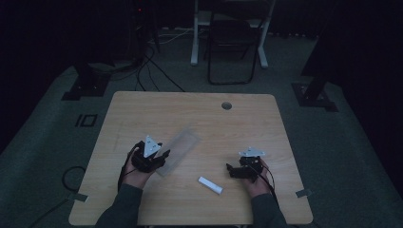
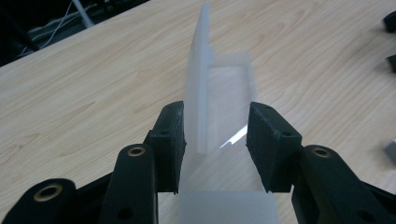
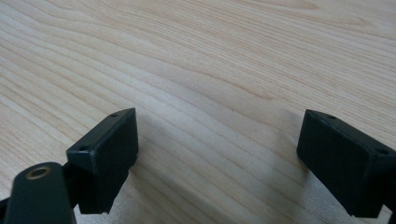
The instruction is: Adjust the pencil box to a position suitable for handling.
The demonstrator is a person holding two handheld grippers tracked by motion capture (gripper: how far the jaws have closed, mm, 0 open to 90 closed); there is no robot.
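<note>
With your left gripper (image 2: 215, 135) straddling the near end of the clear tray (image 1: 178, 151) left of table (image 1: 142, 107) center, jaws part-spread and not yet pinching, square onto its upright wall before squeezing, while your right gripper (image 3: 217, 158) waits wide-spread at 4 o'clock near the white bar (image 1: 210, 185).

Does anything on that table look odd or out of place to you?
Nothing is spilled or broken. The one oddity is the clear plastic tray: it lies askew on the table, with the left gripper straddling its near end, one thin wall close against one jaw. A small white block lies loose near the open right gripper.
</note>
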